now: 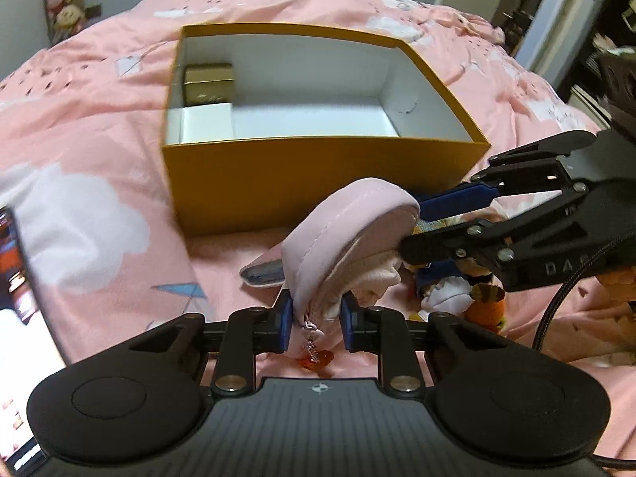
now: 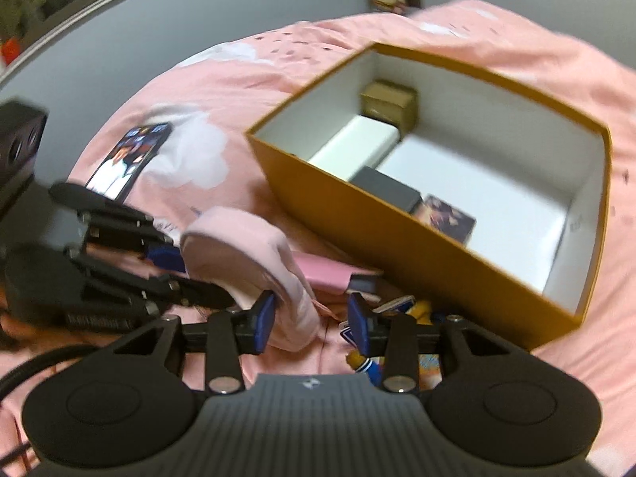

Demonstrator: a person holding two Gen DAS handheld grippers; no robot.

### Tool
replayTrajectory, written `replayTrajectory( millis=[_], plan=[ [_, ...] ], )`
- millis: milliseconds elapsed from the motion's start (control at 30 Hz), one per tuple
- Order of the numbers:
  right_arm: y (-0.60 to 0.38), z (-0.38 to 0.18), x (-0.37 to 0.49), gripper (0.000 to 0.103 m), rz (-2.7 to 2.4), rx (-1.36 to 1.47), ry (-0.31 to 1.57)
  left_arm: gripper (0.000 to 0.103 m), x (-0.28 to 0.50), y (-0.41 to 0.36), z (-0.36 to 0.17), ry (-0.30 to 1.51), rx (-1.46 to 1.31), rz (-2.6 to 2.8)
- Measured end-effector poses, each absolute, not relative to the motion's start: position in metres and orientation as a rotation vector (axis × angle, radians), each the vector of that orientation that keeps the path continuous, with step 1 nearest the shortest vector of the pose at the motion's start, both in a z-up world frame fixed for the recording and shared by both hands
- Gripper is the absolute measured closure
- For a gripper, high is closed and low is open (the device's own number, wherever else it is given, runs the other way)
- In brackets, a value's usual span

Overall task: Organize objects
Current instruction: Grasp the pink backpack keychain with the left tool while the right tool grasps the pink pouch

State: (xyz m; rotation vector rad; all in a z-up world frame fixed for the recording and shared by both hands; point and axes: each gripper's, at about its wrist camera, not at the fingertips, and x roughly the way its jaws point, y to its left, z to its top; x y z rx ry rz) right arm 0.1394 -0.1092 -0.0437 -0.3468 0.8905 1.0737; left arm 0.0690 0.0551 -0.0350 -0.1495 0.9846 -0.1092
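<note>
Soft pink padded zip pouch (image 1: 349,234) between my two grippers, just in front of the open mustard-yellow cardboard box (image 1: 318,183).

My left gripper (image 1: 316,320) is clamped on the pouch's zipper end, its blue pads pressing the fabric, a small orange charm (image 1: 318,359) dangling beneath. My right gripper (image 2: 312,318) stands parted: the pouch touches only one pad, the other is clear. Everything lies on the pink cloud-print bedspread (image 1: 99,151). Inside the box sit a small gold carton (image 2: 389,103) and a white block (image 2: 353,145).
</note>
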Motion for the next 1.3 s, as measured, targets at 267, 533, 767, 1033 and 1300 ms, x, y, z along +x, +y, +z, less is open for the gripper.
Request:
replayTrajectory(
  millis=[267, 533, 767, 1033, 1300],
  plan=[
    [-0.088, -0.043, 0.133, 0.06, 1.131, -0.659, 0.781, 0.077, 0.069, 0.077, -0.025, 0.992, -0.221, -0.017],
    [-0.057, -0.062, 0.122, 0.06, 1.235, -0.964, 0.667, 0.078, 0.074, 0.081, -0.028, 1.008, -0.218, 0.021],
    [-0.039, -0.059, 0.121, 0.061, 1.301, -1.108, 0.551, 0.078, 0.068, 0.089, -0.028, 1.036, -0.239, 0.041],
    [-0.012, -0.073, 0.106, 0.064, 1.388, -1.342, 0.385, 0.078, 0.066, 0.094, -0.028, 1.034, -0.265, 0.044],
    [-0.002, -0.083, 0.107, 0.075, 1.418, -1.42, 0.356, 0.078, 0.067, 0.1, -0.03, 1.028, -0.293, 0.04]
  ],
)
